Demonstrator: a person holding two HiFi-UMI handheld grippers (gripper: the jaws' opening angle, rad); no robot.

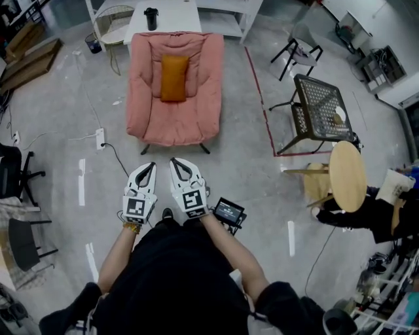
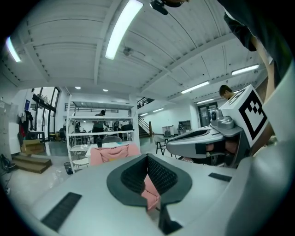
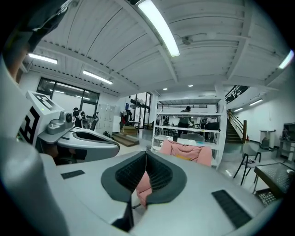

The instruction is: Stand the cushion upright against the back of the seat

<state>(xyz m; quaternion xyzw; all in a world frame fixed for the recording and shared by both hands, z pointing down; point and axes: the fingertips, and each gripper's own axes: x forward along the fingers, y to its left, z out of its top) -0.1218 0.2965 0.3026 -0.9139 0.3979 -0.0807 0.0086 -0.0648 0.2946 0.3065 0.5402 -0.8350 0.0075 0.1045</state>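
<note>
An orange cushion (image 1: 174,78) stands upright against the back of the pink padded seat (image 1: 148,98) at the top middle of the head view. My left gripper (image 1: 146,169) and right gripper (image 1: 179,165) hang side by side over the floor, short of the seat's front edge, both shut with nothing between the jaws. In the left gripper view the pink seat (image 2: 113,153) shows ahead above the closed left gripper (image 2: 147,159). In the right gripper view the seat (image 3: 186,152) with a strip of the orange cushion (image 3: 187,157) lies beyond the closed right gripper (image 3: 146,162).
A white shelf unit (image 1: 216,16) and a white table with a dark flask (image 1: 151,18) stand behind the seat. A black mesh table (image 1: 319,109), a round wooden stool (image 1: 347,175) and a black chair (image 1: 298,49) are at the right. A cable and socket strip (image 1: 100,139) lie on the floor at the left.
</note>
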